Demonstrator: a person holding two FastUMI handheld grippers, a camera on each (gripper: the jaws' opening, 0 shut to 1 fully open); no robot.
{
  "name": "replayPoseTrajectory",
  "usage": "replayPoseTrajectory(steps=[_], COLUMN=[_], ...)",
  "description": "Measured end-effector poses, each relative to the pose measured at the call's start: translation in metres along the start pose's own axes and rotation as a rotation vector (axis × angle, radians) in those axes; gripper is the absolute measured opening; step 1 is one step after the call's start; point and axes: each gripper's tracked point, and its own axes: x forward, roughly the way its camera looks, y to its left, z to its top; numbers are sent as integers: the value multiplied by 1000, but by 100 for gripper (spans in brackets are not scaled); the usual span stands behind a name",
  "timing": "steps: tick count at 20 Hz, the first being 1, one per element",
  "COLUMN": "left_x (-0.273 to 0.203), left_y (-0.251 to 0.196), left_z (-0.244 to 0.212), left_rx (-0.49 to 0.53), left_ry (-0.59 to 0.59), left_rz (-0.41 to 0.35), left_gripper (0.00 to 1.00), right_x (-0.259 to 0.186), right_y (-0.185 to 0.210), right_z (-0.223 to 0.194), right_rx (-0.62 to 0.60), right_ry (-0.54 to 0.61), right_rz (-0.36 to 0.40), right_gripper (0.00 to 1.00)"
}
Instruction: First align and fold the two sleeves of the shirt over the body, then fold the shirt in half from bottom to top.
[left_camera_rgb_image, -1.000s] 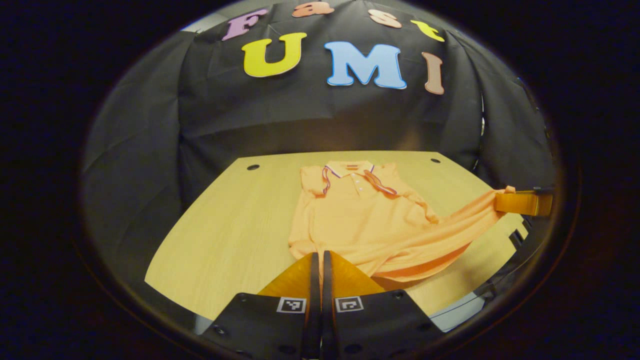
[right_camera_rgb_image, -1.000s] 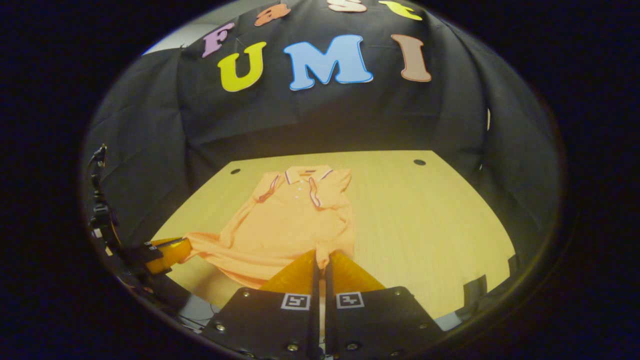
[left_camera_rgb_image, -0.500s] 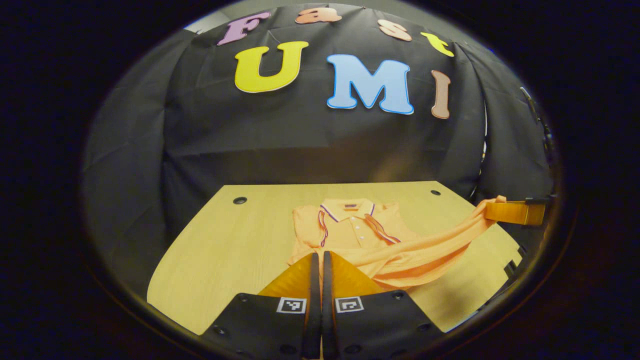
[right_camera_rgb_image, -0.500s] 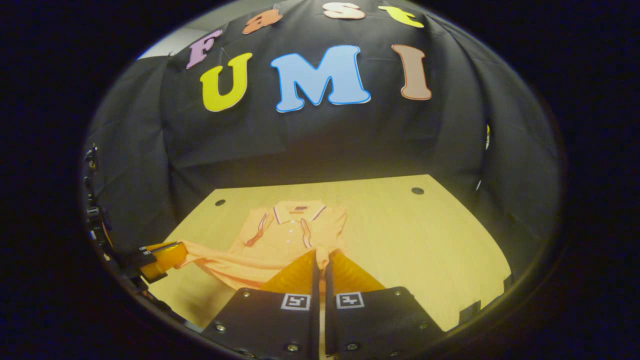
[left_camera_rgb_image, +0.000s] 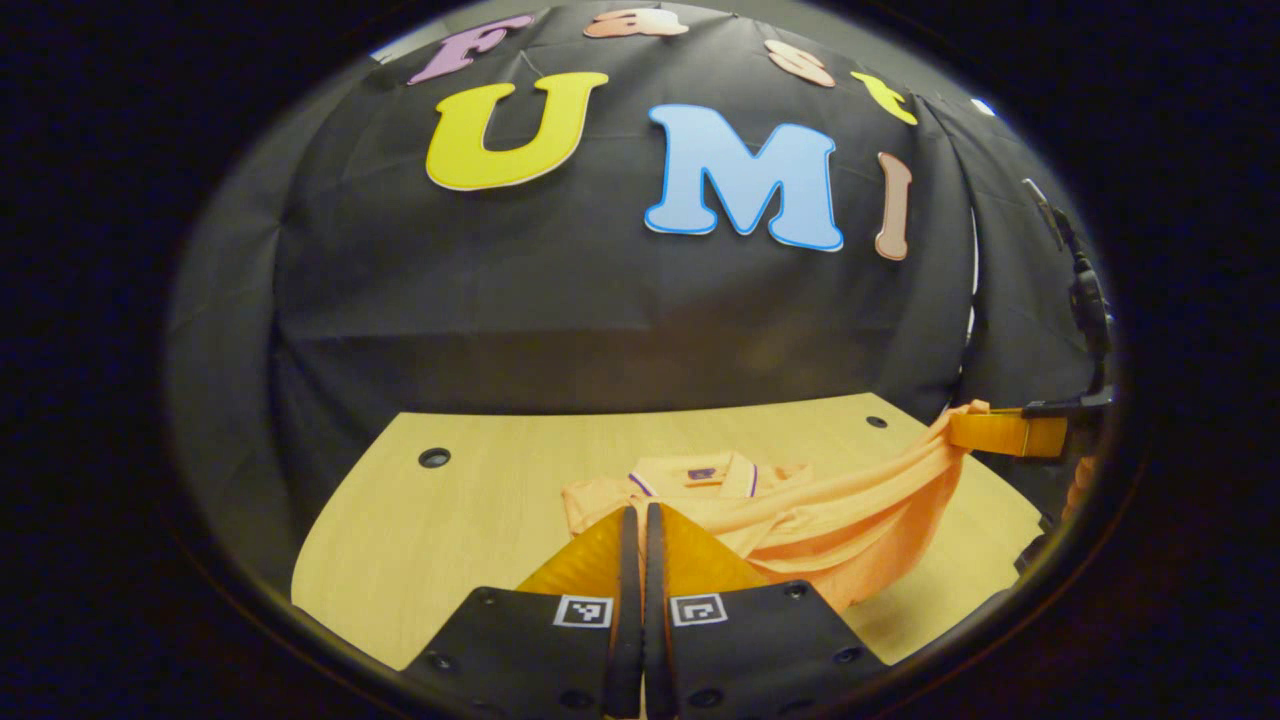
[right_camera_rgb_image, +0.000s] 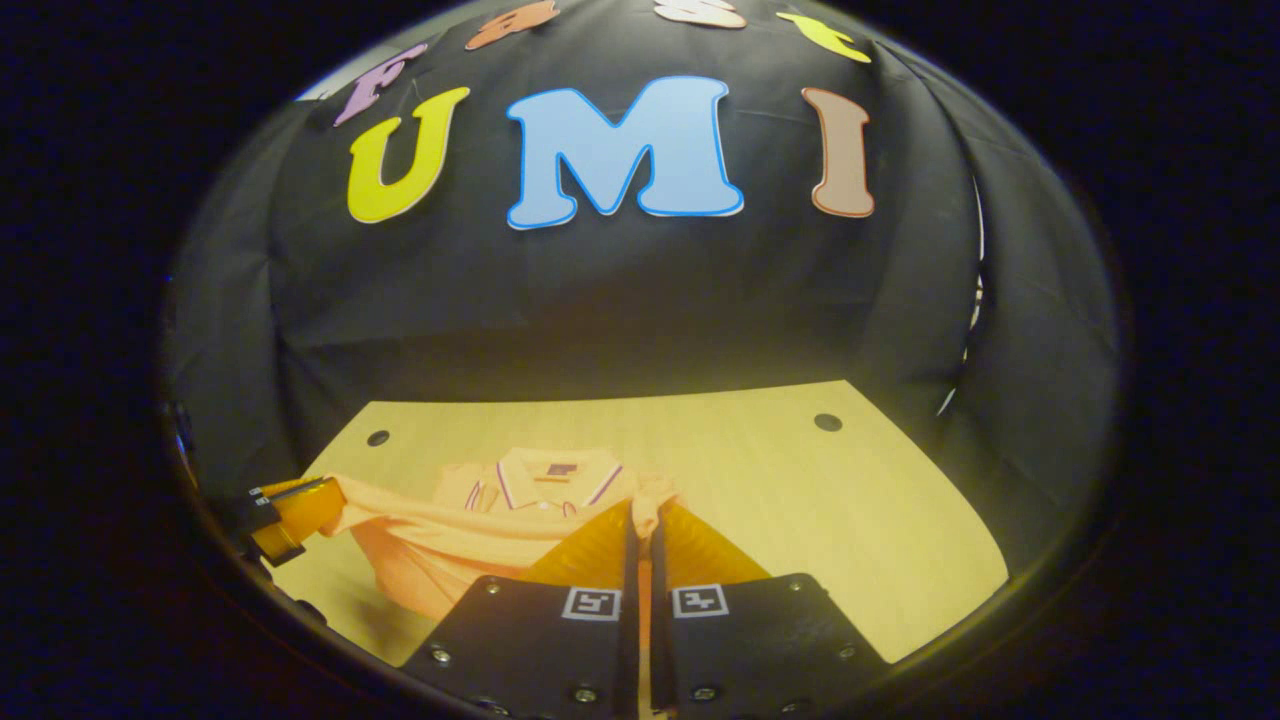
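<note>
Pinching the shirt's bottom hem, the left gripper (left_camera_rgb_image: 635, 512) had its two fingers pressed together on a fold of orange cloth, which showed at the tips in the left gripper view. The right gripper (right_camera_rgb_image: 641, 510) was clenched the same way on the hem's other corner, with a small tuft of cloth standing up between its fingers in the right gripper view.

Between the two tools the hem of the shirt (left_camera_rgb_image: 800, 515) hung off the table as a sagging band, and its lower half drooped under that band in loose folds. In the left gripper view the band ran right and upward to the other gripper at the edge of the scene, where it bunched at that tool's tips. In the right gripper view the band ran left to the other gripper near the table's left edge.

Beyond the raised hem the collar (right_camera_rgb_image: 548, 476), with its dark trim, lay flat on the table (right_camera_rgb_image: 800, 520), and the buttoned placket below it was partly hidden by the lifted cloth. The shirt sat toward the left half of the wooden top in the right gripper view. Round holes (right_camera_rgb_image: 827, 422) marked the far corners of the table.
</note>
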Motion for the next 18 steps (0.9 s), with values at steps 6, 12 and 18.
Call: replayPoseTrajectory(steps=[6,12,18], left_x=[55,96,134], left_y=[17,29,32], left_z=[20,24,13], left_rx=[-4,-7,-1], left_ry=[-13,-15,-12], left_rz=[-13,-2,3], left_gripper=[7,7,7], right_x=[52,101,138], right_y=[9,15,9], right_z=[23,28,13], right_rx=[-25,-67,-111], right_ry=[4,31,53], right_rz=[-29,-32,-74], right_gripper=[5,5,5])
